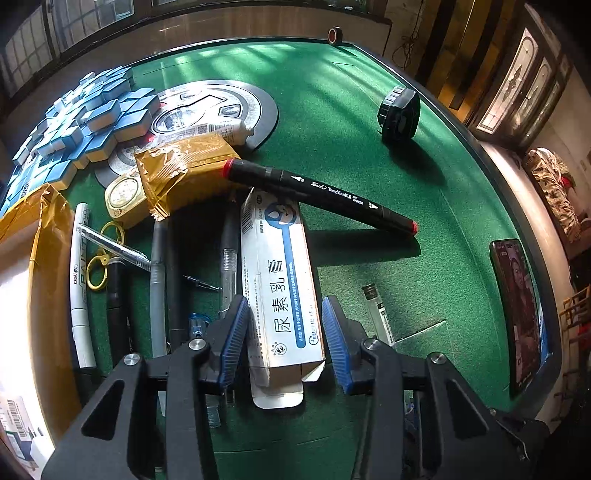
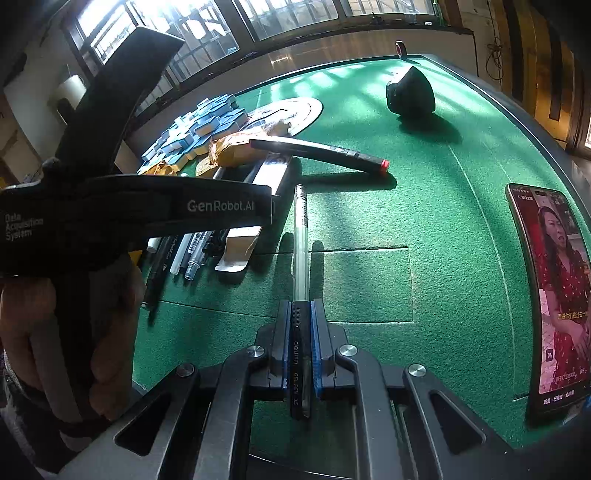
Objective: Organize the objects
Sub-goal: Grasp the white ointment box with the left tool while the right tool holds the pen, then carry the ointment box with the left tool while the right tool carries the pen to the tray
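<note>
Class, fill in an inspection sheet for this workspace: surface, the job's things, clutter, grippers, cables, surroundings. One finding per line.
Surface: green felt table.
Job's things: white carton lies flat; black marker rests across its far end; gel pen held.
Clutter: blue tiles, gold pouch, phone, loose pens.
Grippers: left gripper open, straddling the carton; right gripper shut on the gel pen.
Cables: nothing seen on the table.
Surroundings: windows behind.
</note>
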Demonstrator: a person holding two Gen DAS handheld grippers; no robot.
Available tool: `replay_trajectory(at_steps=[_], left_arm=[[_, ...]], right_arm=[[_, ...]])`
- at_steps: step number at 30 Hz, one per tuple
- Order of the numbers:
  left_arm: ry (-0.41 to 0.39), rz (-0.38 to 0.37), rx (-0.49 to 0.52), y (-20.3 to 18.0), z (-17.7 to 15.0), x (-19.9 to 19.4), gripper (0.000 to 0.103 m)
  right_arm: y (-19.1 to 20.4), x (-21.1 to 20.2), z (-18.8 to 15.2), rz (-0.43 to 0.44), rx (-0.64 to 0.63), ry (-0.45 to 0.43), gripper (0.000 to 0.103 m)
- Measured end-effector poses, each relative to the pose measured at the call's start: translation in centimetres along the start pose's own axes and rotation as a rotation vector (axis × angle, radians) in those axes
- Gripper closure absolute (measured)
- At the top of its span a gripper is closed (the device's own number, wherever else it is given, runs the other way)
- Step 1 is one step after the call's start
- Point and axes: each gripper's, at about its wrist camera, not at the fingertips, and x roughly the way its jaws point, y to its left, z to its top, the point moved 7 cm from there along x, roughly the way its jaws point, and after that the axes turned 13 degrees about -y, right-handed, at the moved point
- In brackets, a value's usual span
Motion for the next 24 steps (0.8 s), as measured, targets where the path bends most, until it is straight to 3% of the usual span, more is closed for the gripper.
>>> replay_trajectory(at_steps=[4, 7, 13, 16, 24], left_arm=[[0.011, 0.002, -0.013, 0.1, 0.1, 0.5, 0.064], [0.009, 0.024, 0.013, 0.3, -0.2, 0.2, 0.075], [0.077, -0.090, -0.010, 0.6, -3.6, -3.5, 0.075], [0.102, -0.102, 0.006, 0.4, -5.0, -4.7, 0.075], [0.060, -0.116, 0.003, -0.6, -3.8, -2.9, 0.068]], right_arm=[[0.0, -0.1, -0.1, 0.004, 0.004, 0.000, 0.094], [0.0, -0.1, -0.2, 0.007, 0.007, 0.002, 0.094], [-0.4, -0.1, -0.1, 0.027, 0.029, 0.010, 0.094], [-0.3, 0.2, 0.0, 0.027, 0.032, 0.011, 0.094], [-0.1, 0.3, 0.1, 0.011, 0.036, 0.021, 0.094]])
